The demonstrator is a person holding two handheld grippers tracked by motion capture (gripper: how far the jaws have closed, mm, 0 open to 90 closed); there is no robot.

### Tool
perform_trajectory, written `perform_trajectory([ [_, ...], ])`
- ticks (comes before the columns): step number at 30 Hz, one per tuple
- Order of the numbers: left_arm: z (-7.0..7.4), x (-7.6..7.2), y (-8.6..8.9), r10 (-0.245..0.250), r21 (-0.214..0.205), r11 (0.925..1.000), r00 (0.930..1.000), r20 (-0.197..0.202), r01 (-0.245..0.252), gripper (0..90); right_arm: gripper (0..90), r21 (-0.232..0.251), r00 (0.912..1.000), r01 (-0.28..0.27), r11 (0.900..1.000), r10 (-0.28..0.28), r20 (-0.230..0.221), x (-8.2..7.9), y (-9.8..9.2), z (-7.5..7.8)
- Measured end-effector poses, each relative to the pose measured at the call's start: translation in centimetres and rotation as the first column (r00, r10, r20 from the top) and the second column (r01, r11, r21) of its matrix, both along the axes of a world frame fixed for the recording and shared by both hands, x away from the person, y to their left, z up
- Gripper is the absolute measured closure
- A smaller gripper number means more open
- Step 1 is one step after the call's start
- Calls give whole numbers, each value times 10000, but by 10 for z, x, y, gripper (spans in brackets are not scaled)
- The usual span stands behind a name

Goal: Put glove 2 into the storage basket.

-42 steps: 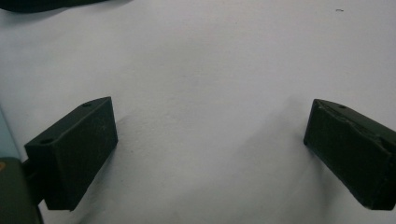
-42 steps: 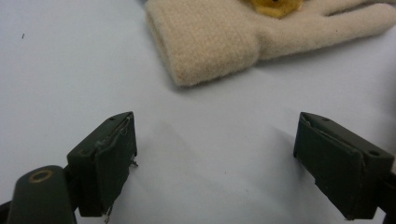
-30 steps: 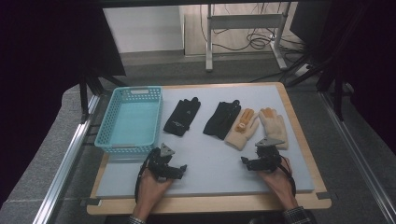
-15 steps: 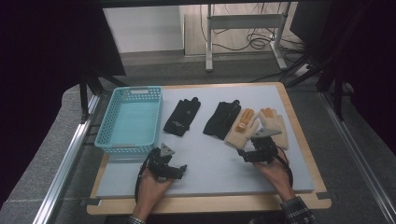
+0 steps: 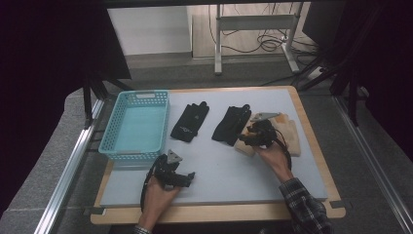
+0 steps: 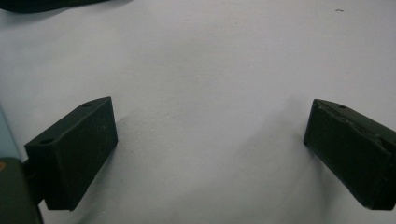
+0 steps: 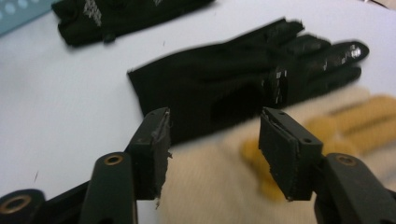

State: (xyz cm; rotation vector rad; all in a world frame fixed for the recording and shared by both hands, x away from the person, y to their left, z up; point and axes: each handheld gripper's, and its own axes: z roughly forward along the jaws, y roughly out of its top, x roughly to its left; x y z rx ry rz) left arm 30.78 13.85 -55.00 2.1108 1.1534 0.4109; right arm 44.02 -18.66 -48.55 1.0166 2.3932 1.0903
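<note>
At the near left of the padded table [image 5: 311, 185], the left gripper [image 5: 187, 179] rests on the bare mat with its jaws spread wide and nothing between them, just in front of the empty turquoise basket [image 5: 135, 127]. To the basket's right lie two black gloves: the first black glove [image 5: 190, 122] near the basket, the second black glove [image 5: 233, 124] at mid-table, its edge touching the cream glove. Farther right, the right gripper [image 5: 243, 139] hangs over the cream glove with yellow-tipped fingers [image 5: 291, 131], the work's apparent object; its jaws have just been closing and now stand about half parted, above the knit fabric, and the pads do not appear to press on it yet. A second cream glove seems to lie alongside, though the hand hides much of it. The step in hand looks like the approach to a pick. The next move probably calls for lowering the jaws onto the cuff end and pinching a single layer without catching the black glove beside it. The cream glove lies flat, its long axis running from near to far across the table, fingers pointing away from the person.
</note>
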Motion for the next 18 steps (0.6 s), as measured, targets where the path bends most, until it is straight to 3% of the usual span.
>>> perform_trajectory([
  [1,0,0,0,0,0,10000,10000,0,0,33,448,0,10000,0,10000,0,0,0,0,0],
  [5,0,0,0,2,-11,10000,10000,7,-2,33,467,-126,9995,173,9998,-176,-245,25,15,-1],
  [10,0,0,0,-8,8,10000,10000,5,8,33,394,-467,9979,597,9971,-607,-209,46,29,-7],
  [14,0,0,0,-1,-19,10000,10000,5,1,33,375,-920,9946,1009,9906,-1025,-132,60,38,-13],
  [18,0,0,0,-5,-2,10000,10000,7,5,33,381,-1575,9922,1111,9812,-1185,-383,71,42,-23],
])
